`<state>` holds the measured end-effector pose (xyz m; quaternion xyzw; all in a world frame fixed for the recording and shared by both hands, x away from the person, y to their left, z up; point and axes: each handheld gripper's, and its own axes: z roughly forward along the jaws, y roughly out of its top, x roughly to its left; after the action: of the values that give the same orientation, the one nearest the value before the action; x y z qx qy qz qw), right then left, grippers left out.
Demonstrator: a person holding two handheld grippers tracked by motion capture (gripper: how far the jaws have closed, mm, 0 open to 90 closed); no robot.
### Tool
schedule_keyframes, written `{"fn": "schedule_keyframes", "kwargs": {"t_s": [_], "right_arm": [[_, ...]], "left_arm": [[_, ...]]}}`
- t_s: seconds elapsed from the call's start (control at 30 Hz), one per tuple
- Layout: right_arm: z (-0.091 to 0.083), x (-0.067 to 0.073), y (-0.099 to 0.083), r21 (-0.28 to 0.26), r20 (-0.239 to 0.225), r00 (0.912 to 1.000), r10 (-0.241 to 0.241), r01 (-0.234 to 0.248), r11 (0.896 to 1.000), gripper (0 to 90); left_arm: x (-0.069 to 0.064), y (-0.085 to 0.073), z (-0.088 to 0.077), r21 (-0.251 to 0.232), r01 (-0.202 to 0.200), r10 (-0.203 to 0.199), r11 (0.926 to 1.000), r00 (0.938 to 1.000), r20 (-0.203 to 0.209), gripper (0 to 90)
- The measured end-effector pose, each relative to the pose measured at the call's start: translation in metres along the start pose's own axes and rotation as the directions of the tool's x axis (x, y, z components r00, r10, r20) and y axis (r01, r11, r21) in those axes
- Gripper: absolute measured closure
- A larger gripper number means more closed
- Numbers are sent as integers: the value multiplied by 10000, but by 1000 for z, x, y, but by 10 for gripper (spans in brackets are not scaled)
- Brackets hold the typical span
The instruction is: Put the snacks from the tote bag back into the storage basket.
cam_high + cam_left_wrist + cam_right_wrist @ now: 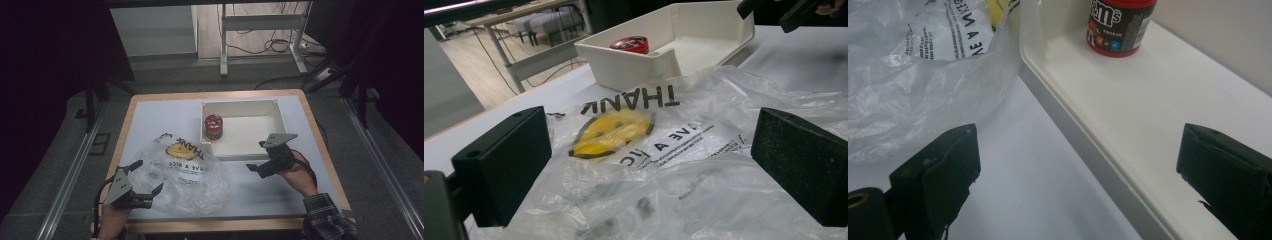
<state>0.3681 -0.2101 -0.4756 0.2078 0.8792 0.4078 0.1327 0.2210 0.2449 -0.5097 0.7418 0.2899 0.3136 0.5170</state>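
Crinkled plastic bag [664, 165] between spread left gripper [654, 165] fingers [504, 165].

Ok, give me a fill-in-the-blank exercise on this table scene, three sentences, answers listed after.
1. The red M&M's canister stands inside the white ____, near its left wall.
2. The clear plastic bag carries a ____ smiley face beside the word THANK.
3. The left gripper has its jaws ____, one on each side of the bag's near edge, while the right gripper hovers by the near rim of the tray.

Missing words: tray; yellow; open
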Motion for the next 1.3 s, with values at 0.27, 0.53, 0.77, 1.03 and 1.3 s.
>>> {"fn": "schedule_keyframes", "kwargs": {"t_s": [0.27, 0.53, 0.77, 1.03, 1.3], "right_arm": [[-6, 2, -11, 116, 190, 9998, 60, -62, 9999, 42], [-13, 2, -21, -5, 351, 9992, 214, -214, 9998, 42], [-21, 4, -28, -116, 464, 9986, 260, -255, 9996, 42], [-29, 7, -38, -179, 531, 9980, 346, -337, 9993, 42], [-36, 7, -49, -123, 627, 9962, 609, -602, 9981, 42]], "left_arm": [[0, 0, 0, 14, -16, 16, 10000, 10000, 4, 26], [0, 0, 0, 16, -30, 30, 10000, 10000, 1, 26], [-1, 0, 1, 28, -39, 39, 10000, 10000, 8, 26], [-1, 0, 1, 13, -9, 9, 10000, 10000, 8, 26], [-1, 0, 1, 41, -65, 65, 10000, 10000, -1, 26]]}}
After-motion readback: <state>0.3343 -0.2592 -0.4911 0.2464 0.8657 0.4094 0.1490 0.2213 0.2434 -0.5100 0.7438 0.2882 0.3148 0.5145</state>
